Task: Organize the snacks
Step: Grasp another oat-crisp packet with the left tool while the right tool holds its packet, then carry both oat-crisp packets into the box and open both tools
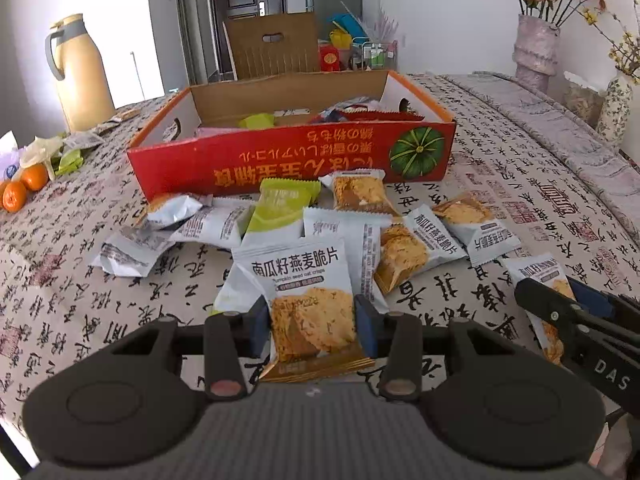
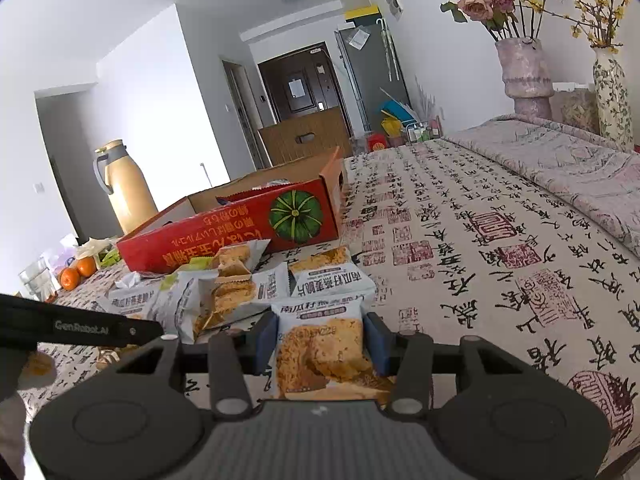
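— What have the left tongs (image 1: 313, 314) got?

— 1 oat crisp packet (image 1: 308, 300), white with a golden biscuit printed on it, pinched between the blue pads (image 1: 366, 326). It's lifted in front of the red box (image 1: 288, 160), on the near side of it.

— And the right tongs (image 2: 320, 338)?

— Same story — pressed onto a second crisp packet (image 2: 320, 352), nearer to us than the red box and off toward its pumpkin-picture end.

— Where's the rest of the snacks?

— A loose heap of packets (image 1: 400, 236) lies on the bench (image 1: 500, 184) right against the box's front wall, with 1 green packet (image 1: 280, 208) among the white ones. The box is open on top and some wrappers (image 1: 352, 114) show inside it.

— Anything else about?

— A yellow thermos jug (image 1: 80, 76) beyond the box's left end, 2 oranges (image 1: 24, 188) nearer on that same side, and vases of dried roses (image 1: 536, 40) past its right end.
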A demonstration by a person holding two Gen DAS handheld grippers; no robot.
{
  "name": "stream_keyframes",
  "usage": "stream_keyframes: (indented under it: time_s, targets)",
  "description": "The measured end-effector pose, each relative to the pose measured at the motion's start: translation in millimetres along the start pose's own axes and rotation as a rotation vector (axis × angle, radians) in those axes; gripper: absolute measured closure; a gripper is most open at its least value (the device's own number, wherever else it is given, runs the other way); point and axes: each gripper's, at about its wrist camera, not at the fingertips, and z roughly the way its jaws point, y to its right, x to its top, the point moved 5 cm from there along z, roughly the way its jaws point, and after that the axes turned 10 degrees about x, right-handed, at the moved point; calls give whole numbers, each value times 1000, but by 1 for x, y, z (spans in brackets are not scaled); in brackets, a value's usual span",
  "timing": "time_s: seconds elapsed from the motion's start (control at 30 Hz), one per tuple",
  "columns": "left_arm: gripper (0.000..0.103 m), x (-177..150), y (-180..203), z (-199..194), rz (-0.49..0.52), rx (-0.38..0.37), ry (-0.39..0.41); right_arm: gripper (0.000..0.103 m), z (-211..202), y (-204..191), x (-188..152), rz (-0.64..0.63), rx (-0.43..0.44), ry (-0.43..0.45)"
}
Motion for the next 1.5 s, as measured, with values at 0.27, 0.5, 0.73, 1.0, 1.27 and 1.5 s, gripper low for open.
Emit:
stream_keyframes:
  time_s: [0.27,0.5,0.73,1.0,1.27,1.5]
  targets:
    - [59,21,-3,-12,-6,-33,53,57,10,-12,19,-48,-2,16]
    - [59,56,-16,-15,-31,-52,130,57,35,-29,46,-99,3,39]
    - [59,95,-35,-7,-55,-45,204,57,65,-43,81,-148,-11,74]
    - [59,131,-54,19,-73,-47,230,57,102,-59,121,-204,-30,92]
    - [59,163,-75,53,-117,-40,234,57,146,-70,148,-259,-68,69]
    - [59,184,-83,85,-141,-19,245,57,186,-73,159,-271,-86,45]
